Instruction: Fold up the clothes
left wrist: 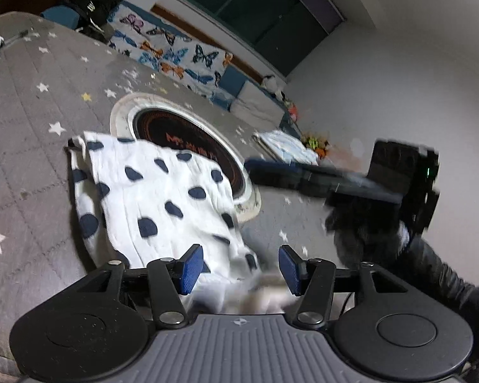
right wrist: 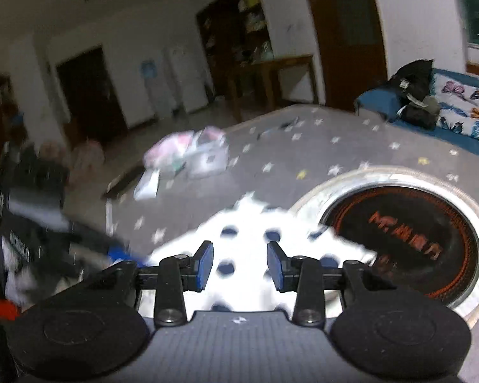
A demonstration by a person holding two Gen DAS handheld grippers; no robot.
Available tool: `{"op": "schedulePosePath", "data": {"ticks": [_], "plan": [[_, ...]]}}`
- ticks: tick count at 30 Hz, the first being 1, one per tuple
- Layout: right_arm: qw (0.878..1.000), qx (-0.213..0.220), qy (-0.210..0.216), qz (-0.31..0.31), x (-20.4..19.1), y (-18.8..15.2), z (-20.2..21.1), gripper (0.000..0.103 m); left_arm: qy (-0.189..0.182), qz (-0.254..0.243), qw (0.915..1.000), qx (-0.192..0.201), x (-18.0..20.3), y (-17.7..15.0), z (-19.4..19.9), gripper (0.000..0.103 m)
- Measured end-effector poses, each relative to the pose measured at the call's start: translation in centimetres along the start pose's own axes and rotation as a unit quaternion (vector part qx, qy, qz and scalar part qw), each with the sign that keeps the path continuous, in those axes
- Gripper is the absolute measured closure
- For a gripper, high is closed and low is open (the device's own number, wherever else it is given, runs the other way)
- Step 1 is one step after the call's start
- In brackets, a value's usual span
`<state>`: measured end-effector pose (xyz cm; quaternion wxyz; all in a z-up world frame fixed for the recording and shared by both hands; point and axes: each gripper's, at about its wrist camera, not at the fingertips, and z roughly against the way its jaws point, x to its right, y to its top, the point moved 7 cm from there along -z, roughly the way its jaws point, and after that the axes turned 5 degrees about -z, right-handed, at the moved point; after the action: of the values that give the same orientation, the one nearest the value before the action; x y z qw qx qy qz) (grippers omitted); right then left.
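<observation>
left wrist view: grey star-print table cover (left wrist: 32, 146); spotted white cloth (left wrist: 156, 198) lies near, overlapping round burner (left wrist: 188, 146); butterfly sofa (left wrist: 175, 51) far; left gripper (left wrist: 241, 269) and right gripper (right wrist: 240, 266) both parted, clasping nothing.

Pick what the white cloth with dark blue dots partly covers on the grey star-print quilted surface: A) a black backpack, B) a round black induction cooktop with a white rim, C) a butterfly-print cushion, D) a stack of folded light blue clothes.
B: in the left wrist view the white cloth with dark blue dots overlaps the near edge of the round black induction cooktop with a white rim.
</observation>
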<state>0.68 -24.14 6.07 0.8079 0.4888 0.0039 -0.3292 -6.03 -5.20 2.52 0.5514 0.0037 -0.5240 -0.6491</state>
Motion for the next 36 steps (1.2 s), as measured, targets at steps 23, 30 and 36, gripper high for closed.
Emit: {"op": "schedulePosePath", "data": {"ticks": [23,30,36], "plan": [[0.998,-0.045,-0.045,0.016,0.8,-2.9,-0.5,0.062,-0.003,0.009,0.9993,-0.036,-1.2,-0.5,-2.3,0.038],[0.986,-0.007,-0.129,-0.102,8.0,-0.7,-2.1,0.063,-0.003,-0.002,0.9989,-0.048,-0.9,-1.4,-2.7,0.035],[0.973,0.002,-0.118,-0.2,11.3,-1.0,-3.2,0.064,0.019,-0.022,0.9995,-0.011,-1.1,1.6,-1.2,0.035]]}}
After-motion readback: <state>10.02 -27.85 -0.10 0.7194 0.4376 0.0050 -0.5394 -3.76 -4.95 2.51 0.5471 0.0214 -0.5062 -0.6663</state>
